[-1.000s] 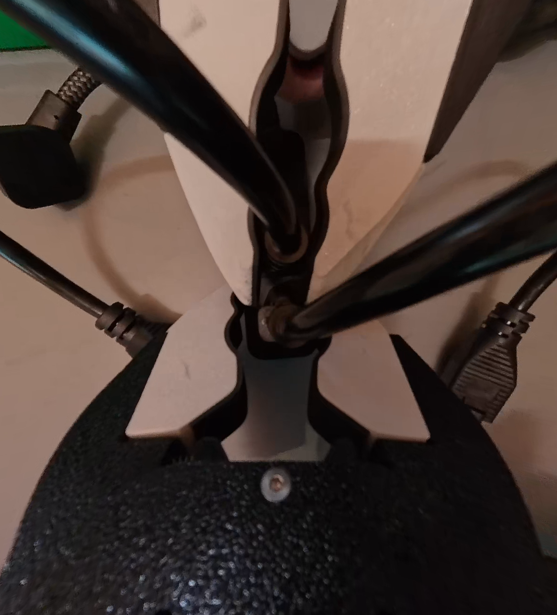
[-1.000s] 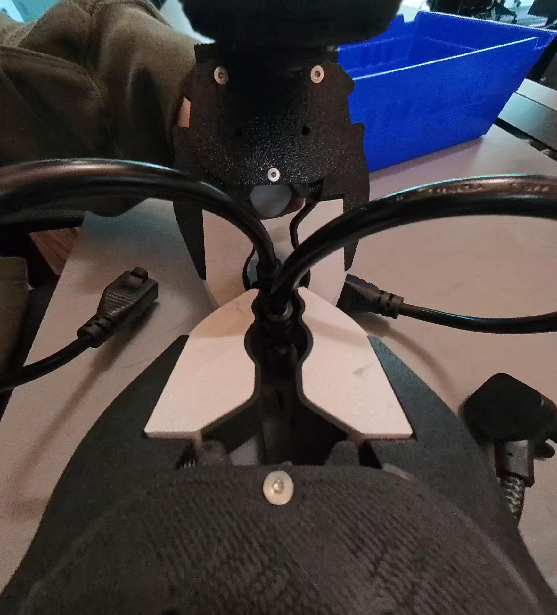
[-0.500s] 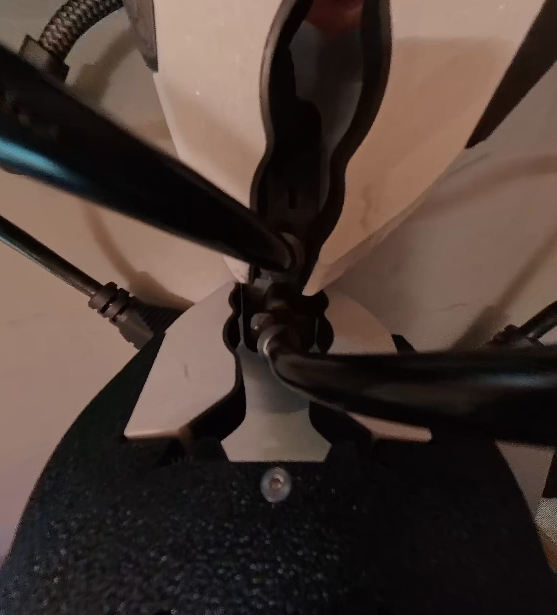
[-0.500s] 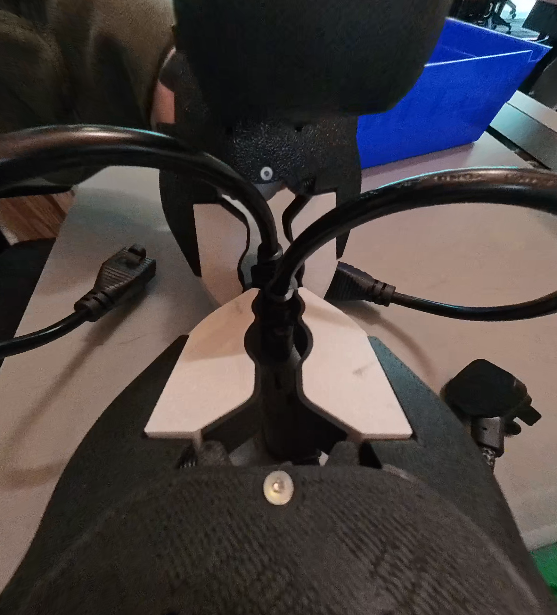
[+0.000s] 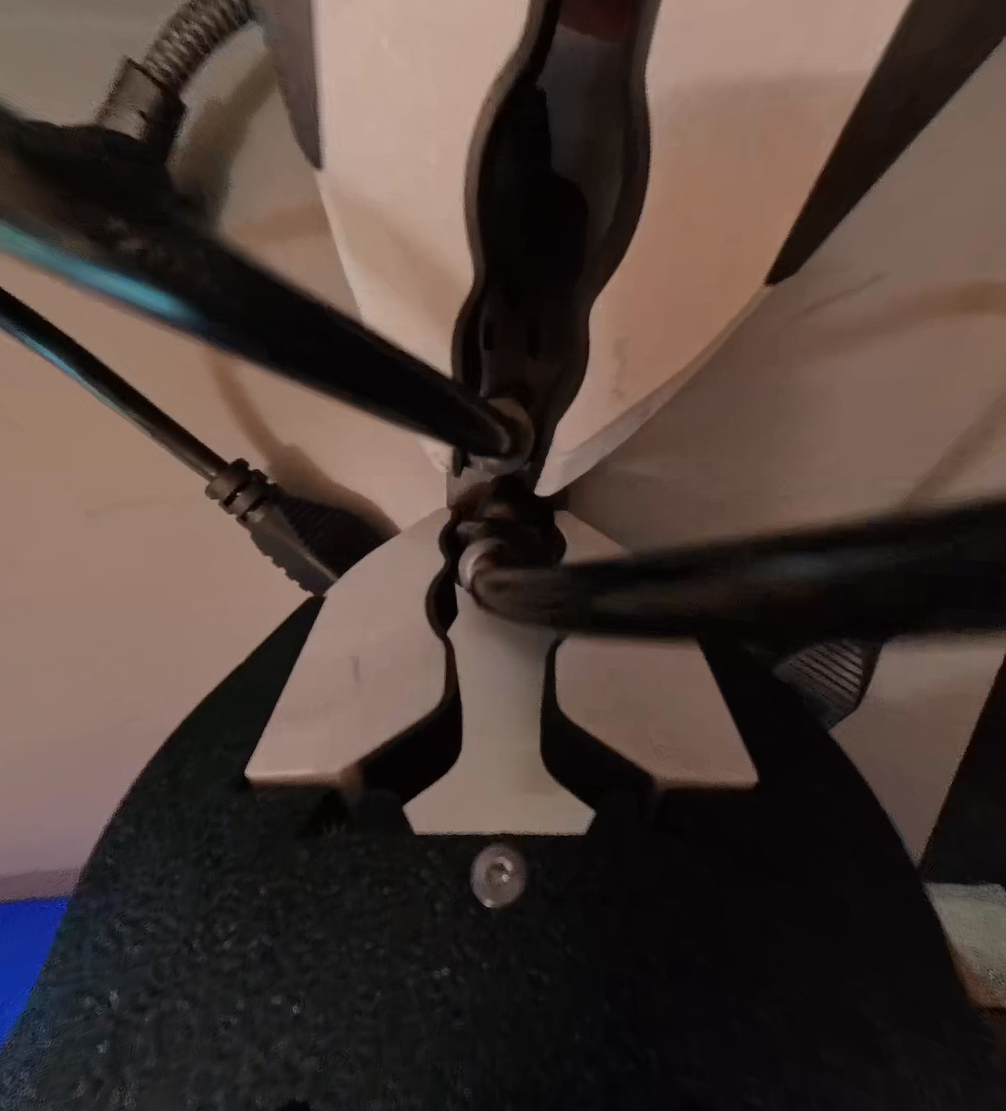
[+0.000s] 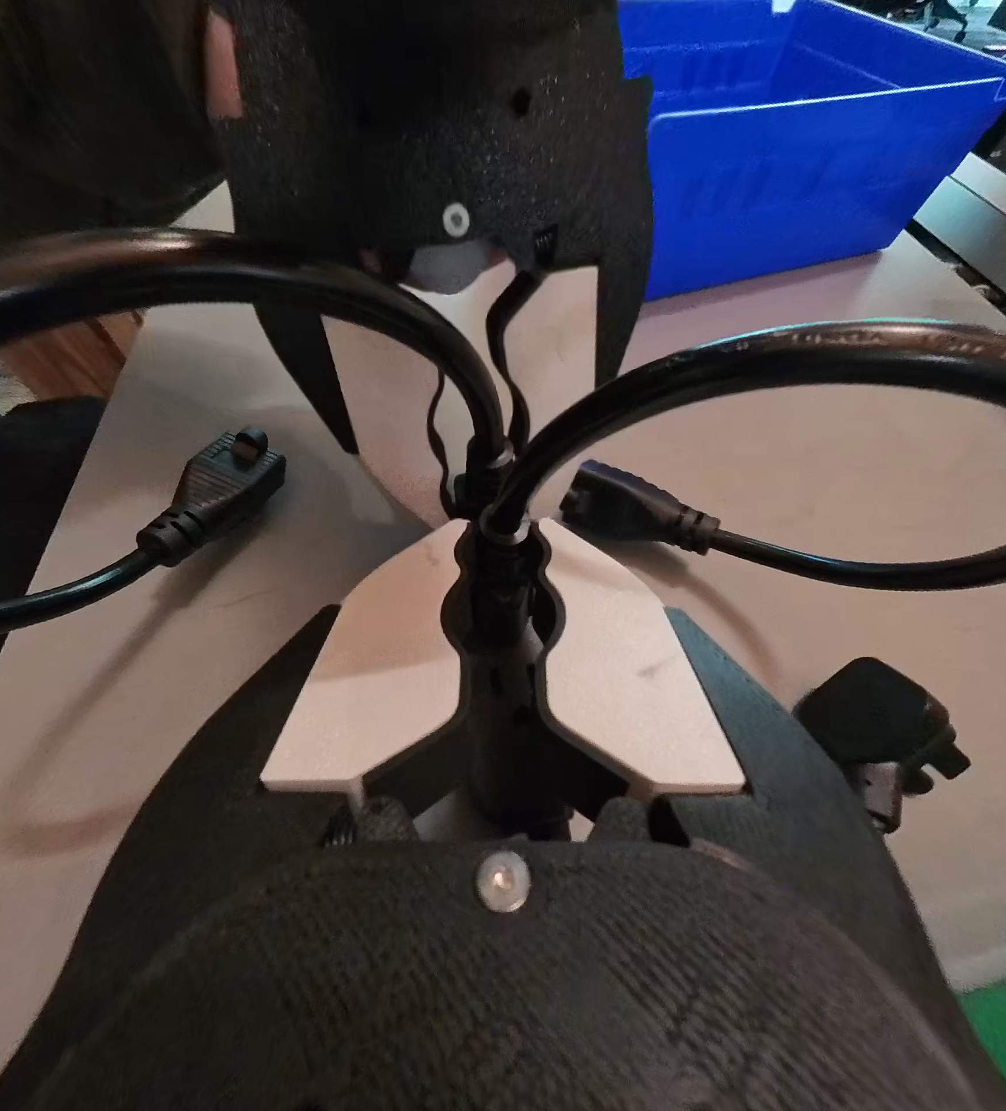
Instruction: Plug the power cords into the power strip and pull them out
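black cords loop out of both tongs, which meet tip to tip above the table (image 6: 849, 631). the right gripper (image 6: 503, 529) is clamped nearly closed on the plug end of the right cord (image 6: 789, 355), which arcs off to its right. facing it, the left gripper (image 6: 476, 475) is pinched just as tight on the end of the left cord (image 6: 188, 264); from its own camera the left gripper (image 5: 500, 529) shows the same narrow grip, with the left cord (image 5: 789, 583) leaving sideways. the two held ends look to be touching or nearly so; i cannot tell whether they are joined.

no power strip shows in either view, so the target socket is out of sight.

risks, as i judge them: the stiff loops act like springs and could twist a plug within the smooth white pads (image 6: 638, 661), leaving the prongs askew. the cords' far connectors (image 6: 218, 481) (image 6: 626, 505) lie loose on the table, so a quick pull may drag them, or snag the braided-cord plug (image 6: 873, 721) near the right gripper. with both tongs this close, a sideways move could knock them together or cross the loops. the left view is blurred, so fine alignment is hard to confirm.
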A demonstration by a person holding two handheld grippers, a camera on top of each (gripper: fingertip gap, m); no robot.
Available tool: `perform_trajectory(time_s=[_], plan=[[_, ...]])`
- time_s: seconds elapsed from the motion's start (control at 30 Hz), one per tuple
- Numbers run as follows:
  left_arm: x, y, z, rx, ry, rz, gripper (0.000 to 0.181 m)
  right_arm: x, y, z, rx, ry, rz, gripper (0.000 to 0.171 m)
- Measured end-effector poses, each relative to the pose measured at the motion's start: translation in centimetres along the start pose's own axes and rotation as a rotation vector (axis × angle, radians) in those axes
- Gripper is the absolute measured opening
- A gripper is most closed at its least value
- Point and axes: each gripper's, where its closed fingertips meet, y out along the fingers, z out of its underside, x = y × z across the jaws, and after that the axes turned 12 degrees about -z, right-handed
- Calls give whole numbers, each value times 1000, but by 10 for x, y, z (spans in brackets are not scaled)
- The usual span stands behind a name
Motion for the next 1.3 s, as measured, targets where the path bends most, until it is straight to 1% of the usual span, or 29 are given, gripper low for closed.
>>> perform_trajectory(time_s=[0.03, 0.2, 0.47, 0.57, 0.7, 0.8, 0.87, 1.0, 1.13, 1.17, 1.23, 1.3], plan=[[-2, 2, 1, 16, 18, 5, 26, 1, 0, 0, -7, -1, -4, 17], [-1, 2, 3, 81, 26, 43, 25, 0, 1, -1, -30, -3, -11, 16], [-3, 2, 2, 57, 0, 41, 25, 0, 2, -1, -28, 23, -4, 16], [-3, 2, 3, 85, -30, 20, 26, -1, 3, -3, -78, 51, -24, 16], [-3, 2, 2, 113, -8, 11, 25, 5, 2, -2, -24, -25, -32, 16], [-4, 2, 4, 163, -16, 28, 26, -2, 3, -2, -29, 48, -18, 17], [0, 3, 3, 164, -46, 24, 26, -6, 3, -3, -61, 71, -15, 16], [-1, 4, 1, 164, -32, 25, 25, 2, 1, -3, -44, 32, -45, 16], [6, 6, 2, 180, -99, 2, 25, -17, 0, -4, -116, 146, 33, 15], [7, 6, 2, 175, -109, 7, 25, -16, 1, -4, -107, 128, 33, 15], [5, 5, 1, 187, -64, 4, 26, -6, -1, -4, -70, 59, -5, 15], [4, 6, -1, 203, -44, 11, 26, -4, -2, -3, -54, 56, -6, 15]])
